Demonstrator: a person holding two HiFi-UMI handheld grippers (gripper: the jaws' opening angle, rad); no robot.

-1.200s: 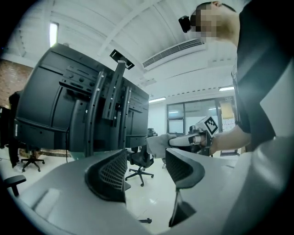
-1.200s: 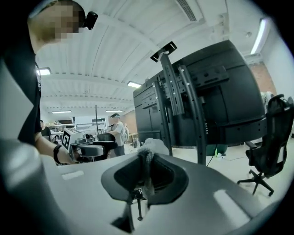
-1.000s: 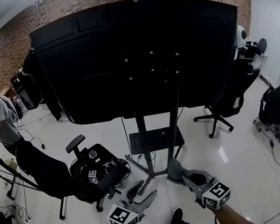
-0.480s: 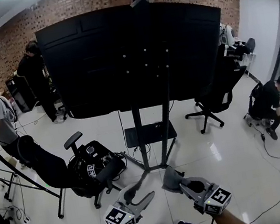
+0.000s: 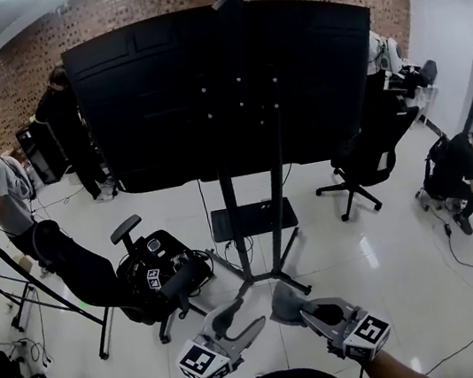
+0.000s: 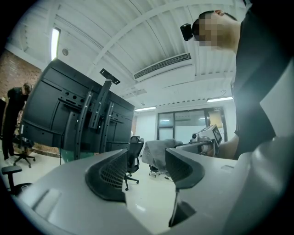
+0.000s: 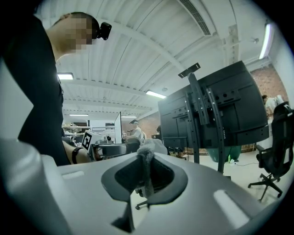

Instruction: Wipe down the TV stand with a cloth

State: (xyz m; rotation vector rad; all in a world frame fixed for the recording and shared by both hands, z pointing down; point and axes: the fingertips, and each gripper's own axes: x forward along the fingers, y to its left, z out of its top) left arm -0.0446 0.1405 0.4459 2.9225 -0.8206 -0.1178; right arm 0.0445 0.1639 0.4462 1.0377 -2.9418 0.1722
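Observation:
The TV stand [image 5: 234, 220] rises in the middle of the room on two black posts. It has a small shelf [image 5: 252, 222], floor legs, and a big black screen [image 5: 228, 86] seen from behind. Low in the head view, my right gripper [image 5: 293, 303] is shut on a grey cloth [image 5: 286, 299] just short of the stand's base. The cloth [image 7: 147, 151] sits pinched between the jaws in the right gripper view. Beside it my left gripper [image 5: 237, 318] is open and holds nothing. In the left gripper view, the cloth [image 6: 158, 153] shows past those open jaws and the stand [image 6: 85, 124] rises at left.
A black office chair [image 5: 149, 283] loaded with gear stands left of the stand, and another chair [image 5: 361, 173] stands at right. One person [image 5: 460, 175] crouches at far right and two people [image 5: 0, 201] stand at left. Cables [image 5: 463, 280] trail over the white floor.
Both grippers keep much the same pose. The view has shifted slightly towards the stand. The person in black at back left has stepped out from behind the screen.

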